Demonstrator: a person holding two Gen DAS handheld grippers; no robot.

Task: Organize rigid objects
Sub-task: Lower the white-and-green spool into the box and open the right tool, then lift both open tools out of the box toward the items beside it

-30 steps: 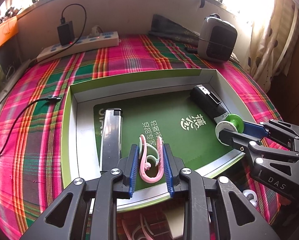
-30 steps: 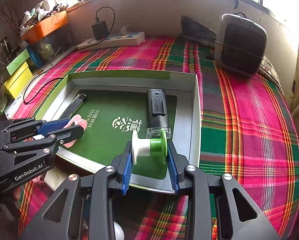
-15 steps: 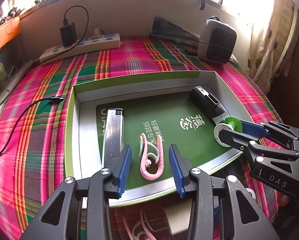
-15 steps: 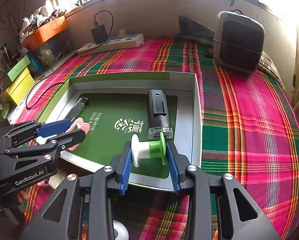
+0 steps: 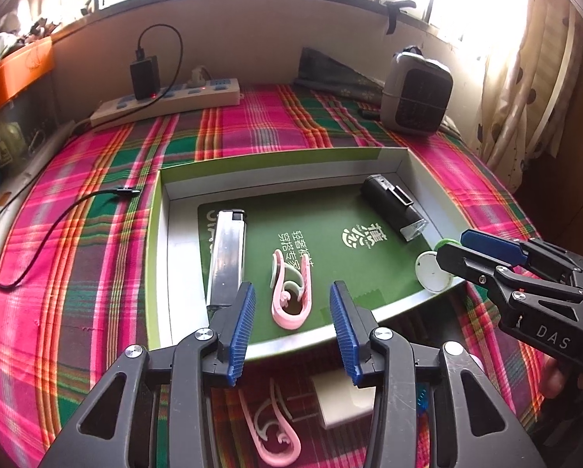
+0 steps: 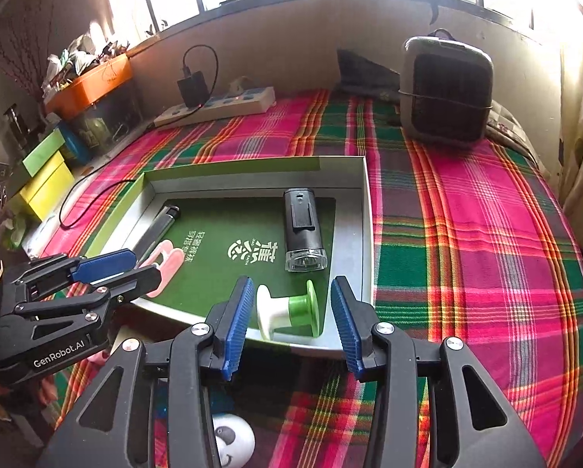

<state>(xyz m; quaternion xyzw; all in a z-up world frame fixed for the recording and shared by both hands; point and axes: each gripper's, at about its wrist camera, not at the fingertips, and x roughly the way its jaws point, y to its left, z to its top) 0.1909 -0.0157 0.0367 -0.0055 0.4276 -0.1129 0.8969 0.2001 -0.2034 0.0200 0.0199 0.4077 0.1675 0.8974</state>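
Left gripper (image 5: 292, 325): jaws apart, holding nothing. The pink clip (image 5: 290, 292) lies flat in the tray (image 5: 156, 257), at lower center of the left view, between the blue pads without contact. Right gripper (image 6: 287, 325): jaws apart, holding nothing. The spool (image 6: 287, 311) lies on its side at the tray's near edge, lower center of the right view, between the fingers.

A lived-in home room: a plaid tablecloth (image 6: 466, 214), power strip (image 5: 166, 101), small space heater (image 6: 447, 89) and curtained window (image 5: 525, 58).
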